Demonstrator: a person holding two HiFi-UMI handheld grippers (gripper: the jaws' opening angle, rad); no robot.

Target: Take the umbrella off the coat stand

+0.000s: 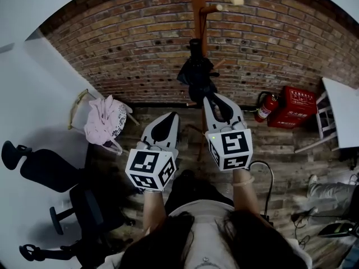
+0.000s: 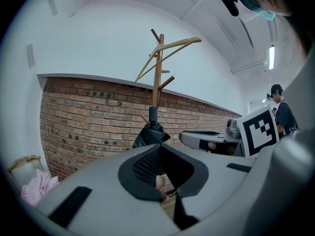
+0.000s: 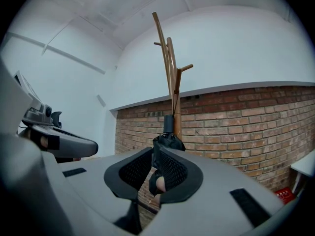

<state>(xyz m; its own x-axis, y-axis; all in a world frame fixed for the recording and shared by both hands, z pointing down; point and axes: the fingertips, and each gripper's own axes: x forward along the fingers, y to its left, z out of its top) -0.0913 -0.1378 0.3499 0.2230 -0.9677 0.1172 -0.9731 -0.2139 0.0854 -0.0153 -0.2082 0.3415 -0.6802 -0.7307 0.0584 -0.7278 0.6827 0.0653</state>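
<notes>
At the coat stand point(image 1: 197, 4), right gripper point(image 1: 216, 97) — held level — pinches umbrella point(image 1: 195, 74).

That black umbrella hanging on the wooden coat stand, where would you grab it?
Probably the stubby handle atop the umbrella: it looks like a firm upright cylinder, while the canopy below is loose folds. Come level from the front, jaws either side.

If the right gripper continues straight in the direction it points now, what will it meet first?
Most likely the folded black umbrella hanging on the coat stand, just beyond the closed jaws of the right gripper; how near is unclear.
</notes>
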